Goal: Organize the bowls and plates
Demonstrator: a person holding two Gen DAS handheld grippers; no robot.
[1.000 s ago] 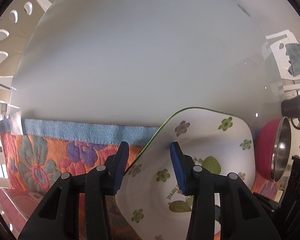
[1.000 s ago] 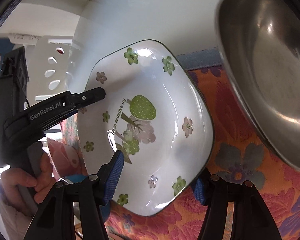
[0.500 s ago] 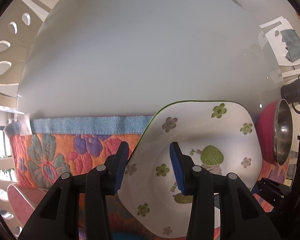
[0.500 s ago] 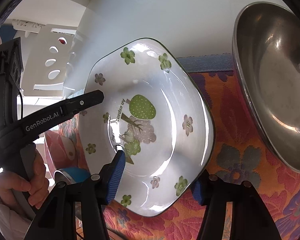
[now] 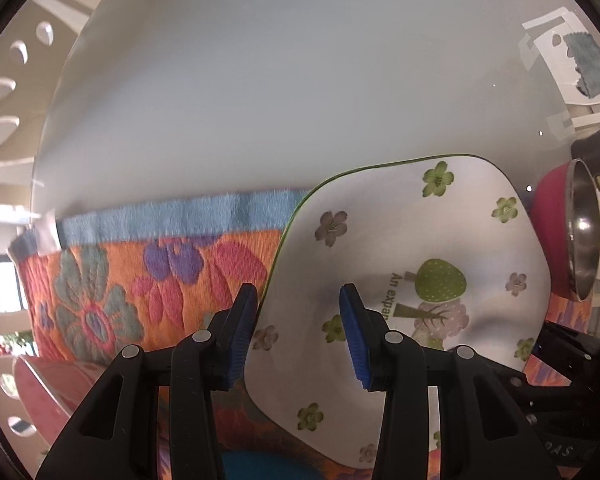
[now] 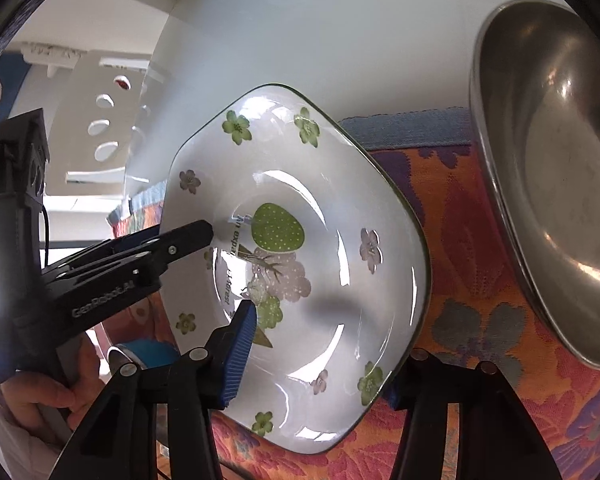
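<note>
The left gripper (image 5: 298,336) points straight down, its jaws closed on a plate edge. The right gripper (image 6: 320,354) tilts down; its jaws have just been closing around that plate.

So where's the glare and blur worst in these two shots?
Right wrist view: bright curved highlights streak the floral plate and the steel bowl. Left wrist view: the plate looks matte, the blue cloth hem smears softly, and fisheye bends the edges.
</note>
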